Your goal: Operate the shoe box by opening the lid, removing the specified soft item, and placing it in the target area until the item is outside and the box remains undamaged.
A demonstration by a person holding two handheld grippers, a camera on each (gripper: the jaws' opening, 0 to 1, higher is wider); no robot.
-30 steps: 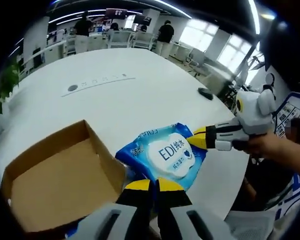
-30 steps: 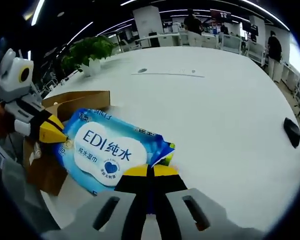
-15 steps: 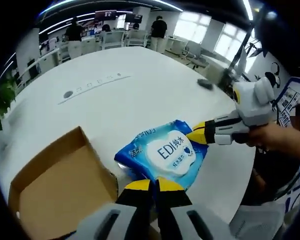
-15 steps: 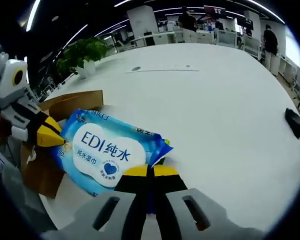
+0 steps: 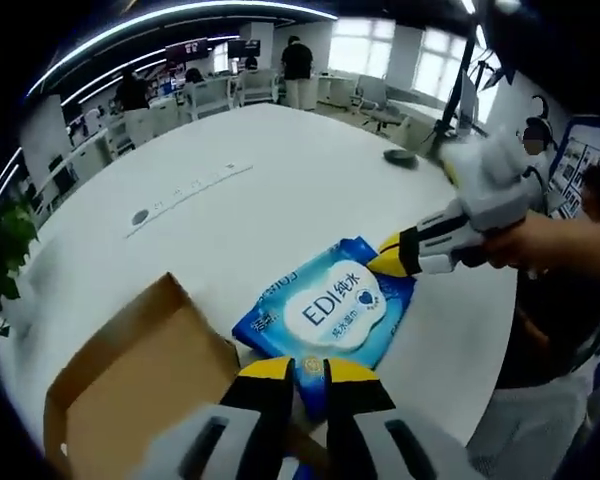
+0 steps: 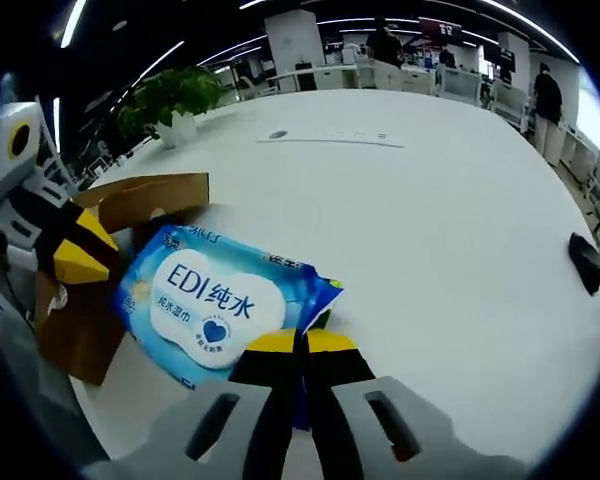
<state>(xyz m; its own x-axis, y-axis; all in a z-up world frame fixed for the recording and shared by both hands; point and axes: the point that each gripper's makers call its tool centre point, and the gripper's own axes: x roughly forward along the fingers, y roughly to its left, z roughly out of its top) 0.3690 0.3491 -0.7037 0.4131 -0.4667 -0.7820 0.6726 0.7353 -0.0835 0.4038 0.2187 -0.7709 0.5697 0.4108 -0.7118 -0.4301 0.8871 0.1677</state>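
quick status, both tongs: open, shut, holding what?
Left tongs: open, just off the wipes pack edge.
Right tongs: shut on the wipes pack's corner.

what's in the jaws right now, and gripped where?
The blue wet-wipe pack. The right gripper is shut on its corner, by the crimped end seam. The left gripper has let go of the opposite end; its jaws are parted.
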